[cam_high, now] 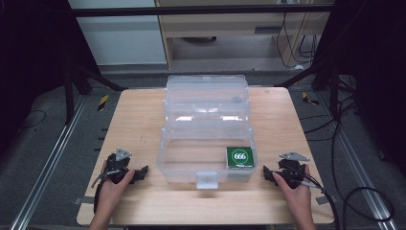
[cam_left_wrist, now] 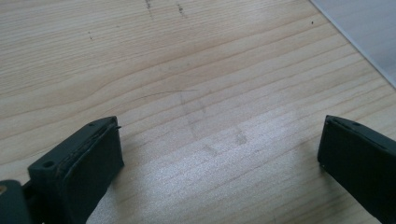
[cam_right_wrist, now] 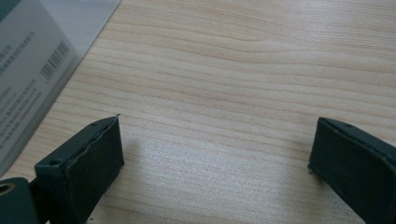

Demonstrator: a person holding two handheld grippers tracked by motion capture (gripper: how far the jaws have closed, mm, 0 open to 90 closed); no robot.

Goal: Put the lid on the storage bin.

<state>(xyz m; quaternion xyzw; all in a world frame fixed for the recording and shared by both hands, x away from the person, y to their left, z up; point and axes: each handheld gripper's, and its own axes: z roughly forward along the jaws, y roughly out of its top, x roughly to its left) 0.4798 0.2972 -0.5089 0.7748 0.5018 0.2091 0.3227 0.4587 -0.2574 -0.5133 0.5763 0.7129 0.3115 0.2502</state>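
Both grippers, left gripper (cam_high: 143, 172) and right gripper (cam_high: 266, 173), sat jaws spread beside clear box (cam_high: 207, 125) (nothing gripped); next likely reach for front latch (cam_high: 207, 180).

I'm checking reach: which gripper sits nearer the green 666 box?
The right gripper: the green box lies in the clear case's right front corner, far from the left gripper.

Wooden table (cam_high: 143, 115) (pale grain) stands on grey floor (cam_high: 43, 143) with cables (cam_high: 368, 201).
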